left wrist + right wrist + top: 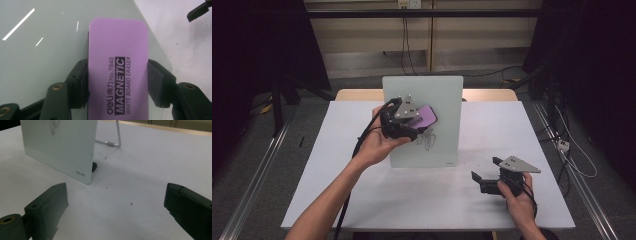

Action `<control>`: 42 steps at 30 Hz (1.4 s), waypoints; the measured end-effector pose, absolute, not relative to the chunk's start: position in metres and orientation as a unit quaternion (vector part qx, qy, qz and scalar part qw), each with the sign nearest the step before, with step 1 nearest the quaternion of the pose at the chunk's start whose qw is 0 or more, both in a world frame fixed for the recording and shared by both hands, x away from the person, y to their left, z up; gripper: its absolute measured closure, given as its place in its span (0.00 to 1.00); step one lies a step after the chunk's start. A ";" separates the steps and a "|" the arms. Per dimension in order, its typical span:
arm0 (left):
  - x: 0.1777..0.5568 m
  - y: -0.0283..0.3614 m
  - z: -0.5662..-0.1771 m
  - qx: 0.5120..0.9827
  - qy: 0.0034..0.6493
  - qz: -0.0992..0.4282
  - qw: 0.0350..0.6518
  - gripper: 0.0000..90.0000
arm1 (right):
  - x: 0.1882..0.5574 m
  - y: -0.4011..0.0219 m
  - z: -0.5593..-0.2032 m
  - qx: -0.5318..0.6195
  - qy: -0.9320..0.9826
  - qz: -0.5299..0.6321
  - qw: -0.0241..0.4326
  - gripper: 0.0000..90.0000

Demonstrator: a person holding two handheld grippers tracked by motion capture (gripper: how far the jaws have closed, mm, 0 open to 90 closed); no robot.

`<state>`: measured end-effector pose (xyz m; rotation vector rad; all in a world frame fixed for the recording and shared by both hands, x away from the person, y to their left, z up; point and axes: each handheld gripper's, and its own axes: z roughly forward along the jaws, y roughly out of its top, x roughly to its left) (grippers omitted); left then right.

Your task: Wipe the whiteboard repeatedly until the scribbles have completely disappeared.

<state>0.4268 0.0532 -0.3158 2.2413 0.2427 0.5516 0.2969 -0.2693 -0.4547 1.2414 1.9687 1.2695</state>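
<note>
A glass whiteboard (439, 107) stands tilted on the white table (337, 165), with a dark scribble (427, 140) on its face. My left gripper (409, 120) is shut on a purple magnetic whiteboard eraser (424, 116), held against the board just above the scribble. In the left gripper view both pads clamp the eraser (117, 72) by its long sides, with the glass board (45, 50) behind it. My right gripper (484, 170) rests open near the table's front right, jaws wide apart and nothing between them (117, 212). The board's lower corner (72, 157) stands ahead of it.
A wire stand (115, 143) props the board from behind. Bare white tabletop (140, 177) lies right of the board. Dark stands and cables (562, 145) flank the table on the floor. The right gripper's jaw tip (198, 11) shows far off in the left gripper view.
</note>
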 end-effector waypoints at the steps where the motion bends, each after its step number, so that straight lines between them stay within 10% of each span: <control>1: 0.426 0.052 -0.317 0.886 0.095 0.219 0.398 0.45 | 0.297 -0.269 -0.455 0.454 0.720 0.465 0.243 0.06; 27: 0.403 0.005 -0.374 0.922 0.041 0.172 0.345 0.45 | 0.296 -0.269 -0.455 0.454 0.720 0.465 0.243 0.06; 42: 0.417 0.038 -0.339 0.902 0.075 0.202 0.374 0.45 | 0.297 -0.269 -0.455 0.455 0.720 0.465 0.243 0.06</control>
